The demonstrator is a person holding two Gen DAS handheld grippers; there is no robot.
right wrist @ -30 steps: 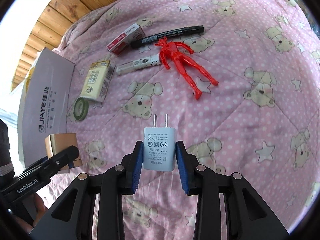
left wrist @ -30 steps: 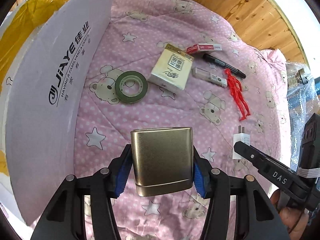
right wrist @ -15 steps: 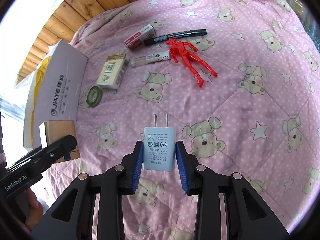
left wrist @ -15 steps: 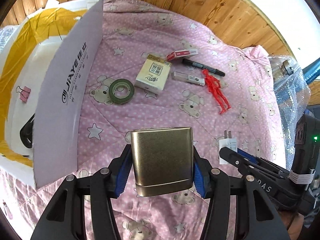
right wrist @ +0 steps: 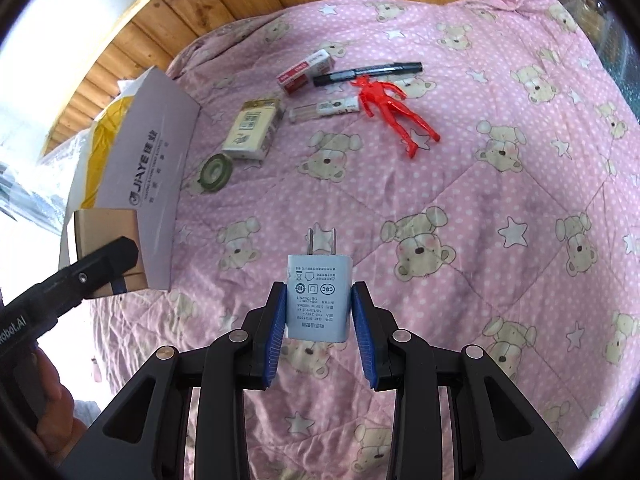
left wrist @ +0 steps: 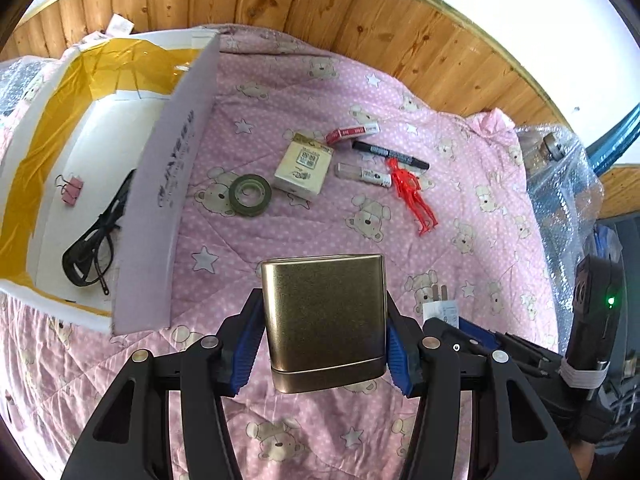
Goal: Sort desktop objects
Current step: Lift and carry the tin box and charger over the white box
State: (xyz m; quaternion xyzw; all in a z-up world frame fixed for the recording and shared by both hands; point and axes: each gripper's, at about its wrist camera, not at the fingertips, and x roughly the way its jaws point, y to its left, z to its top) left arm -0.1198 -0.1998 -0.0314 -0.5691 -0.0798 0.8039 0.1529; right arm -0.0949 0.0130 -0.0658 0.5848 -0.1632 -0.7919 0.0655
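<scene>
My left gripper (left wrist: 324, 344) has its jaws pinching a gold tin (left wrist: 325, 320) by both sides, held above the pink quilt (left wrist: 460, 200). My right gripper (right wrist: 319, 320) clamps a white USB charger plug (right wrist: 319, 298), prongs pointing forward. Ahead of the left jaws, off to their left, sits an open cardboard box (left wrist: 168, 184) holding black glasses (left wrist: 94, 248) and a pink binder clip (left wrist: 71, 192)

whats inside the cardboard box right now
The box holds black glasses and a pink binder clip. Its near flap hides part of the floor.
</scene>
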